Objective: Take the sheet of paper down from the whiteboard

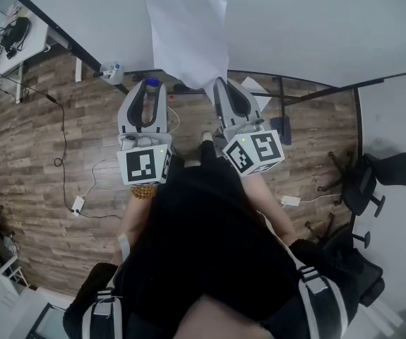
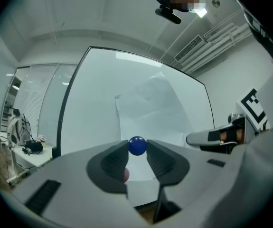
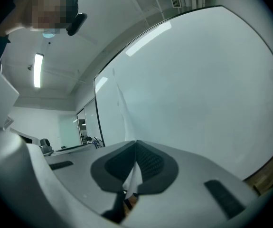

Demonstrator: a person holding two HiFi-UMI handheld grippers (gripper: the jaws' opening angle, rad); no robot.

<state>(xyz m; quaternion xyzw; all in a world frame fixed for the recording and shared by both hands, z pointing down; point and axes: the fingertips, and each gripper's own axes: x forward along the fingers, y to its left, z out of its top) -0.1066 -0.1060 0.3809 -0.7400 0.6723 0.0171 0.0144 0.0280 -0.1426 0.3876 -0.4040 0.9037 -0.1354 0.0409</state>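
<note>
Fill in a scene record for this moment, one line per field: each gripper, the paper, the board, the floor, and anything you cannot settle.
Left gripper: shut on a blue ball, held at the jaw tips
Right gripper: shut on the lower edge of the sheet of paper
Paper: white, lying against the whiteboard
Board: white with a dark frame, upright
Floor: wood planks
Unsettled: whether the ball touches the board
</note>
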